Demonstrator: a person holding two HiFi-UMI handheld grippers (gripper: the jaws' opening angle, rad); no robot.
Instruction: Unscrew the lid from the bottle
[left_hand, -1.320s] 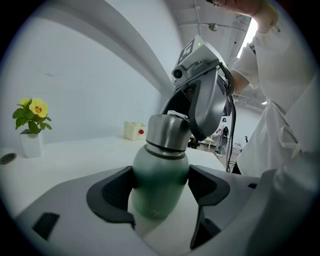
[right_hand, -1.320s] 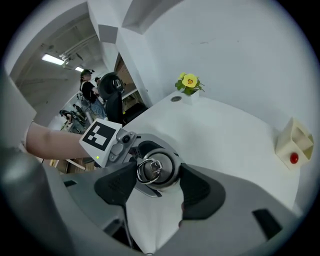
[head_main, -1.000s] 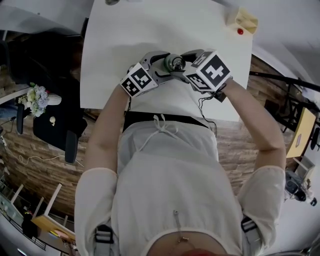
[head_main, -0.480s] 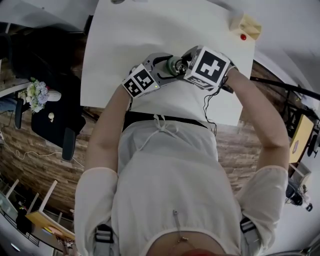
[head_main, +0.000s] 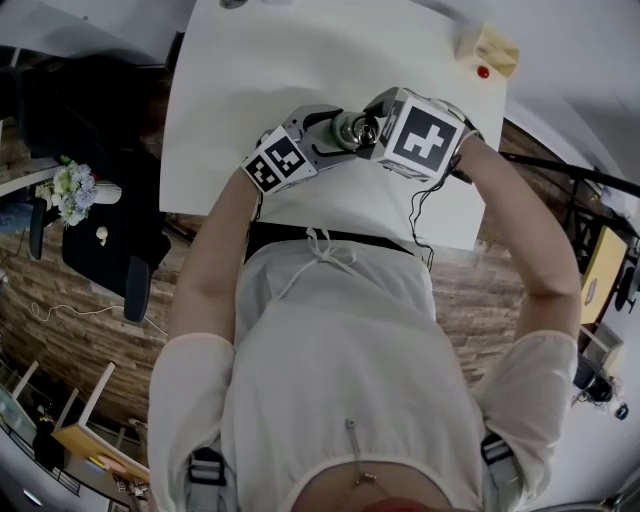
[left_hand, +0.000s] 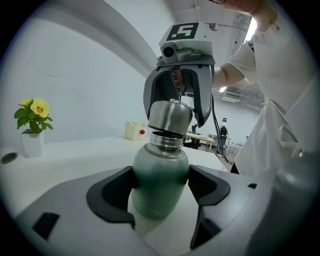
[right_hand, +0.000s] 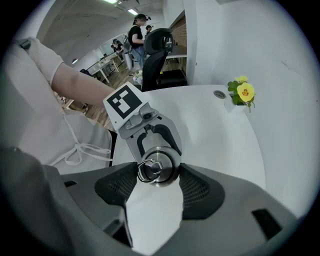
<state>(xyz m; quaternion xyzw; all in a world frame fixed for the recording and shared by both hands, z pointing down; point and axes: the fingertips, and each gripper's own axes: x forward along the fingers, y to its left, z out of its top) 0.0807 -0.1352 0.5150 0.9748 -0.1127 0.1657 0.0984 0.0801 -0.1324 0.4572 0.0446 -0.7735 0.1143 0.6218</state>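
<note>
Clamping the green bottle (left_hand: 161, 167) round its body, the left gripper (left_hand: 160, 186) has its dark pads (left_hand: 114, 194) pressed against both sides, and the bottle stands upright between them over the white desk (head_main: 250, 70). Whether the bottle's base rests on the desk cannot be told.

Directly above the bottle, the right gripper (right_hand: 159, 173) points down and its jaws are closed part-way on the steel lid (right_hand: 161, 161), one pad on each side of it. A small wire ring (right_hand: 148, 170) lies on top of the lid. In the left gripper view the lid is tilted over the bottle's bare steel neck (left_hand: 166, 141). Its edge is raised on the left, leaving a dark gap above the threads, and on the right it sits low against the neck. Whether that low edge touches the neck cannot be told.

In the head view both grippers meet at the bottle, which is close to the desk edge nearest the person.

A yellow flower in a white pot (left_hand: 32, 130) stands well to the left of the bottle in the left gripper view. A cream box with a red button (left_hand: 135, 131) sits behind the bottle, apart from it.
</note>
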